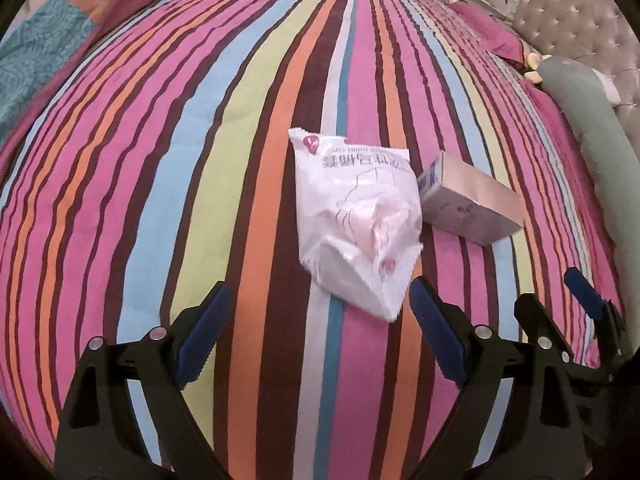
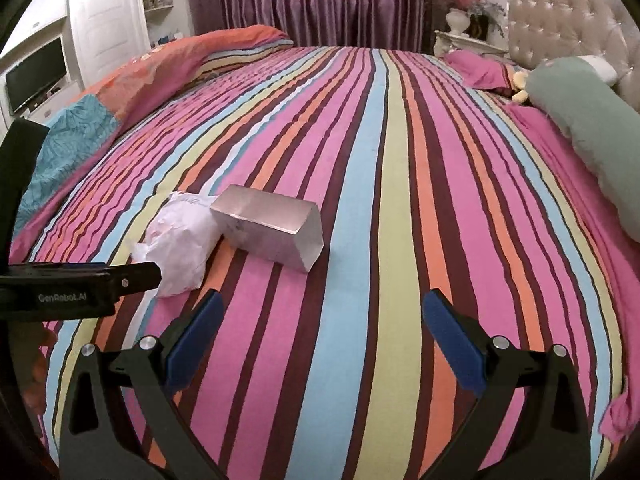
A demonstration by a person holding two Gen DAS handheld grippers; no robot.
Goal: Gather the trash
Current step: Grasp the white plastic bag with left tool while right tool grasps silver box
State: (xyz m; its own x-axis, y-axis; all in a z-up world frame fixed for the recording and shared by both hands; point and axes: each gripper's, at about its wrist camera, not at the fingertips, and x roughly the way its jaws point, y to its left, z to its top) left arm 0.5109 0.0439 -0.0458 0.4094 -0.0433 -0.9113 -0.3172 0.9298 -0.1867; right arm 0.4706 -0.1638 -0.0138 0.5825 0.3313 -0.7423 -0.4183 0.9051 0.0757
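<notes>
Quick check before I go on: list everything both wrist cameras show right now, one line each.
white wrapper: one, white with pink print, crumpled, on the bedspread, touching the box
box: one, silvery grey, on its side, right of the wrapper
bedspread: one, multicolour stripes
bolster: one, pale green, near the headboard
headboard: one, cream, tufted
curtains: purple, beyond the bed
television: one, black, far left
left claw: open, just short of the wrapper
right claw: open, over bare bedspread
</notes>
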